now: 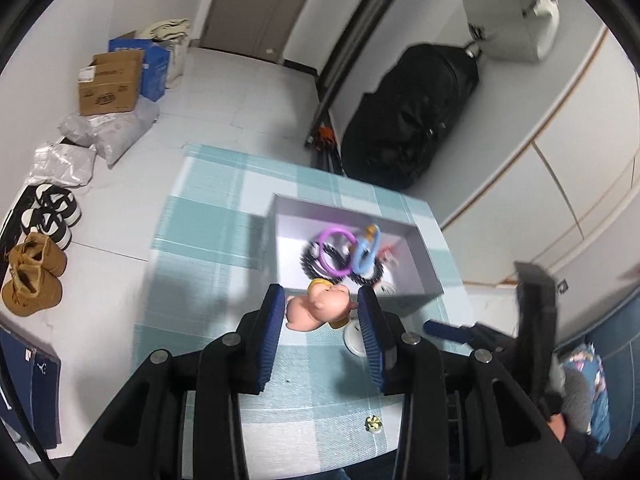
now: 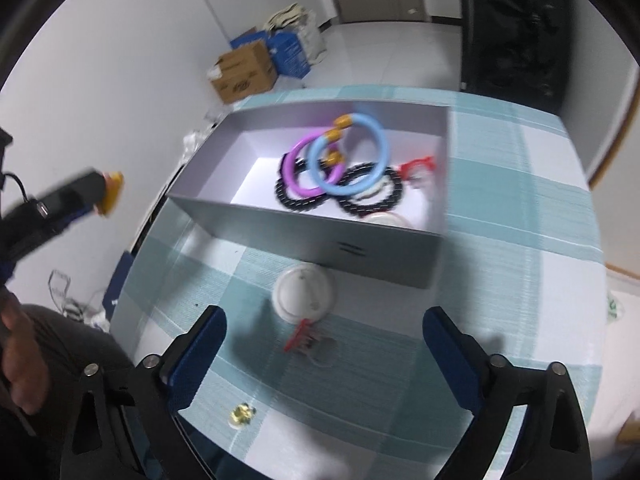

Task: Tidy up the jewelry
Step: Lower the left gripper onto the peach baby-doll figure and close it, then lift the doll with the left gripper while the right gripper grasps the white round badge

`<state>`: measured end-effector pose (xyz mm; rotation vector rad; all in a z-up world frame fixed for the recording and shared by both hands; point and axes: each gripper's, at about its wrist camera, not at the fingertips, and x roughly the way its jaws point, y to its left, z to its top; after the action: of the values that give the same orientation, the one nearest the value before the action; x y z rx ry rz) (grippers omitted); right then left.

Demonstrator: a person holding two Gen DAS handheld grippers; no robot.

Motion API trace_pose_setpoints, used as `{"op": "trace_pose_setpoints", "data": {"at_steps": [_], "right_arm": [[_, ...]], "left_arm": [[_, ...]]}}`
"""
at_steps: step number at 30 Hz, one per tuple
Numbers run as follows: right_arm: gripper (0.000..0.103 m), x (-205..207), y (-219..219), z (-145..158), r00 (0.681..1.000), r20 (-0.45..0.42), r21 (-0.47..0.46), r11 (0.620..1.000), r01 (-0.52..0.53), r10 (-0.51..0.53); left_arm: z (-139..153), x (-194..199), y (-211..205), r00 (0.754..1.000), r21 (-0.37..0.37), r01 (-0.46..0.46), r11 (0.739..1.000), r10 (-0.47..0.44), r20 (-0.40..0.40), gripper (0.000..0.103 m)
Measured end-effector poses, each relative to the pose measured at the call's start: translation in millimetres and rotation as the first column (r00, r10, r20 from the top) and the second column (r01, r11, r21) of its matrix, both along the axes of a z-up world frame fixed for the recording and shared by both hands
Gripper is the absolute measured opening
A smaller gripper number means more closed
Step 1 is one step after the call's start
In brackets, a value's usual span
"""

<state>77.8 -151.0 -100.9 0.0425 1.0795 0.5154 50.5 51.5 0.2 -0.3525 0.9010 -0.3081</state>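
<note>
jewelry box point(image 2: 320, 236) sits open for sorting; left gripper point(image 1: 322, 308) pinches a pink charm point(image 1: 320, 306) raised above it, right gripper point(image 2: 324, 336) gapes wide and empty over a red clip point(image 2: 300, 338).

The tablecloth point(image 2: 520, 208) is showing teal and white checks. The box point(image 2: 320, 240) is looking grey outside, white inside. At its twelve o'clock a blue ring point(image 2: 372, 184) and a purple ring point(image 2: 294, 184) are lying over black beaded bracelets point(image 2: 384, 204).
</note>
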Motion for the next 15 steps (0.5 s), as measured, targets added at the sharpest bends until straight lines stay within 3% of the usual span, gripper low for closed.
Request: {"op": "trace_pose_setpoints", "data": {"at_steps": [11, 15], "right_arm": [[0.076, 3, 42, -13, 0.997, 0.004, -0.123, 0.99, -0.071, 0.072], [0.074, 0, 53, -14, 0.995, 0.035, -0.191, 0.978, -0.085, 0.094]], "left_arm": [[-2, 2, 21, 0.999, -0.037, -0.044, 0.998, 0.044, -0.012, 0.032], [-2, 2, 23, 0.999, -0.033, -0.05, 0.998, 0.049, -0.014, 0.032]]}}
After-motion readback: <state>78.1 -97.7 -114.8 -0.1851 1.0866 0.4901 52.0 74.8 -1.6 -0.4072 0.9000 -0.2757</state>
